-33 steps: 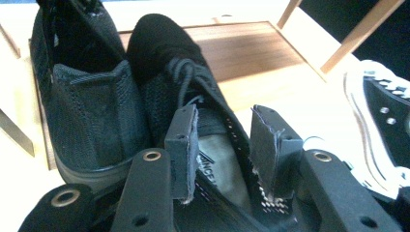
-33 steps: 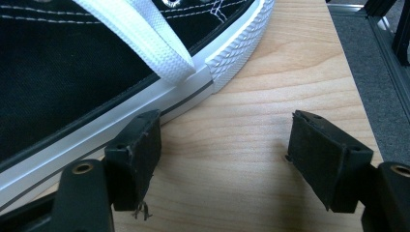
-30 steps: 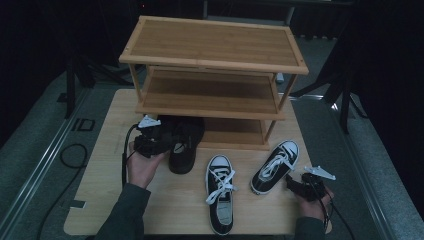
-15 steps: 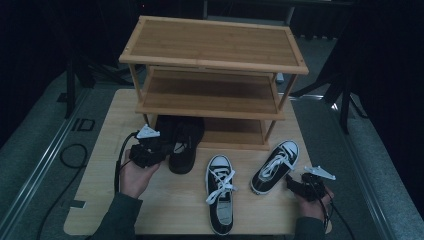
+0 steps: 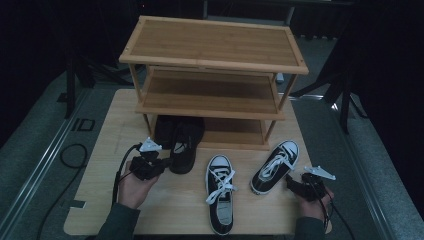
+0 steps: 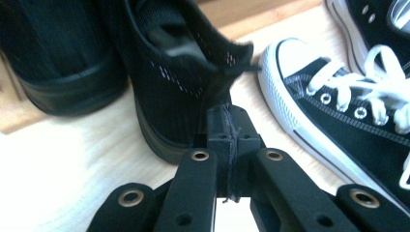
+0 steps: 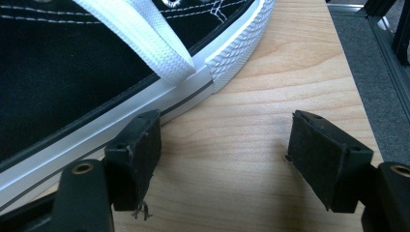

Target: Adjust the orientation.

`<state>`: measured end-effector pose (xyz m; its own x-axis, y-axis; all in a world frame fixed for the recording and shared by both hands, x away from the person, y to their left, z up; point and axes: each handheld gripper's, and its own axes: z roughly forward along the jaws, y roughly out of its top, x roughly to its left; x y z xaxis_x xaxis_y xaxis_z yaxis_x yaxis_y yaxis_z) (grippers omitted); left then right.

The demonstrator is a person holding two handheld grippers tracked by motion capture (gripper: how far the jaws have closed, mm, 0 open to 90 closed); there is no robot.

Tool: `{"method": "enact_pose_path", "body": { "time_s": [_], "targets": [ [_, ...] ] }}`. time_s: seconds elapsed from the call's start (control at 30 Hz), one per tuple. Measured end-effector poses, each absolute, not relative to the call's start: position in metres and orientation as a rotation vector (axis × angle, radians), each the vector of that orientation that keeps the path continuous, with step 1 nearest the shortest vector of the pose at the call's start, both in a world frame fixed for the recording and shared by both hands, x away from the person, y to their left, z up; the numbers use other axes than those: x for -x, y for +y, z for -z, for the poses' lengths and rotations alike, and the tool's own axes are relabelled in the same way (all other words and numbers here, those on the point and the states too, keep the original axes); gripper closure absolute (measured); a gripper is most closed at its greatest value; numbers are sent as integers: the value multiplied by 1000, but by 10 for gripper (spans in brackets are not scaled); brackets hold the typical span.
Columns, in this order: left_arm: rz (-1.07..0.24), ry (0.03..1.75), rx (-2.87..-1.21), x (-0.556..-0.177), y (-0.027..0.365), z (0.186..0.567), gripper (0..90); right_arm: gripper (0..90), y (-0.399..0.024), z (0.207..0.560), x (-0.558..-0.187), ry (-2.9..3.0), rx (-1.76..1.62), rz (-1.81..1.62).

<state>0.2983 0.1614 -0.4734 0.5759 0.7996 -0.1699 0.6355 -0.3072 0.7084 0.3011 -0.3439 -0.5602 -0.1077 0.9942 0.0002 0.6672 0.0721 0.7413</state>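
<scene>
My left gripper (image 5: 167, 161) (image 6: 227, 113) lies at the table's left, shut on the heel rim of a black mesh shoe (image 5: 186, 145) (image 6: 179, 72). Its jaws have just been closing, with that thin rim pinched at their tips. A second black shoe (image 5: 164, 127) (image 6: 63, 63) stands beside it, partly under the rack's bottom shelf. Two black-and-white laced sneakers (image 5: 220, 192) (image 5: 275, 167) lie toward the front. My right gripper (image 5: 292, 182) (image 7: 225, 142) rests open on the table, with its left jaw close beside the right sneaker's white sole (image 7: 121, 116) and nothing between the jaws.
A three-shelf bamboo rack (image 5: 215, 50) stands at the back of the wooden table (image 5: 100, 190); its upper shelves are bare. Grey floor and dark stands surround the table. A cable (image 5: 72, 155) loops on the floor at the left.
The left hand and its gripper have drawn back toward the table's front, and sit lower. The right hand has not moved.
</scene>
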Motion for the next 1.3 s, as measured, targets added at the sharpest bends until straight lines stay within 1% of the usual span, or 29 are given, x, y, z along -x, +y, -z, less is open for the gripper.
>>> {"method": "enact_pose_path", "body": {
  "time_s": [0.6,0.87,1.13,1.3],
  "targets": [
    [-168,1184,-2119,-305,143,514,895,274,-344,560,-301,1832,-1645,-813],
    [-141,1199,-2180,-311,137,524,893,274,-344,560,-301,1832,-1645,-813],
    [-144,1206,-2165,-316,138,523,893,274,-344,560,-301,1832,-1645,-813],
    [-178,1192,-2140,-318,138,514,894,274,-344,560,-301,1832,-1645,-813]
  ]
}}
